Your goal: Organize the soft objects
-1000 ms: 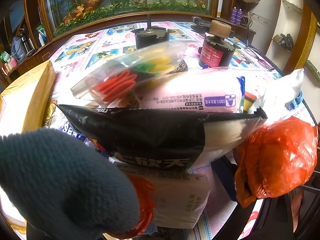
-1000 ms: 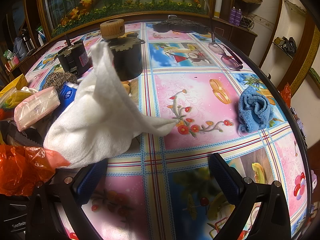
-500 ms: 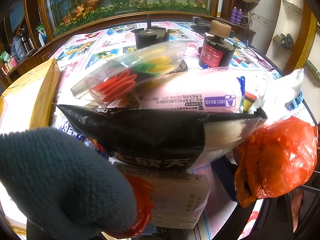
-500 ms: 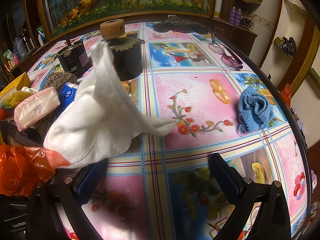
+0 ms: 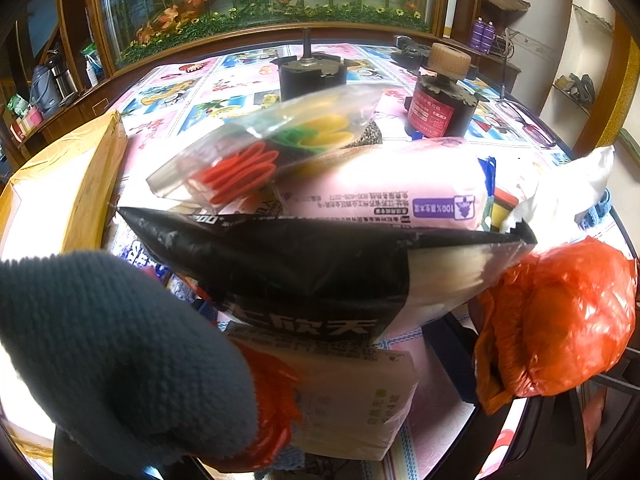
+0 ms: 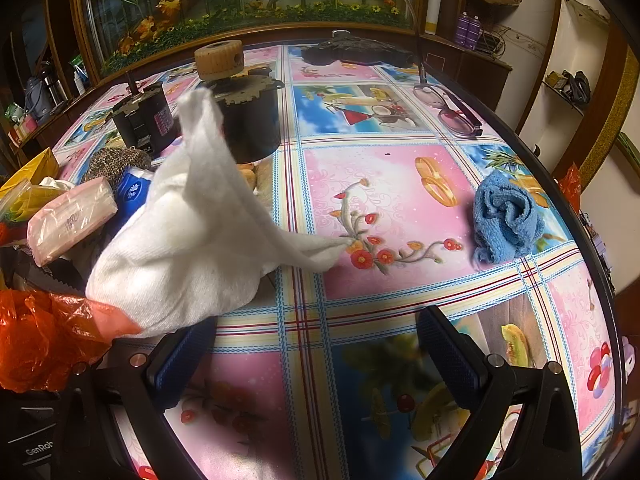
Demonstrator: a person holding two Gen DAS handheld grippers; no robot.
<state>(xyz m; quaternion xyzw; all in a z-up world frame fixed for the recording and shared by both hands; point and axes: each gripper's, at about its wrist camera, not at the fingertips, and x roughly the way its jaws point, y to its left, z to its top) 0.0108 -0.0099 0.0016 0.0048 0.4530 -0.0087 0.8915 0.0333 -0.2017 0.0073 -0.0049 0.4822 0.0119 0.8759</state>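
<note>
Status: almost nothing has changed over the last second.

- Right wrist view is identical. The right gripper (image 6: 320,360) is spread wide with nothing between its pads, sitting low over the table (image 6: 400,208), just in front of the white cloth (image 6: 192,240).
- Landmark is the white cloth. The blue towel (image 6: 506,220) lies well to its right, alone on bare tablecloth.
- The rest of the soft stuff is heaped to its left: orange plastic bag (image 5: 560,320) touching it, then the pink tissue pack (image 5: 384,184), black pouch (image 5: 304,276), clear zip bag (image 5: 260,148) on top and beige pack (image 5: 352,396) underneath.
- Left wrist view: only the yellow carton (image 5: 80,184), far left of the cloth, and the grey knit glove (image 5: 112,360) have drifted a hair.
- The glove fills the near corner and hides one side of the left gripper (image 5: 320,364). One blue pad (image 5: 454,360) shows, so I can't tell its opening, or whether it's pinching the glove.

Read: idle beat, no sorting progress. The towel is the obvious stray and the empty right claw is the nearer one to it. The cloth is floppy, so expect it to drag if grabbed by a corner.
</note>
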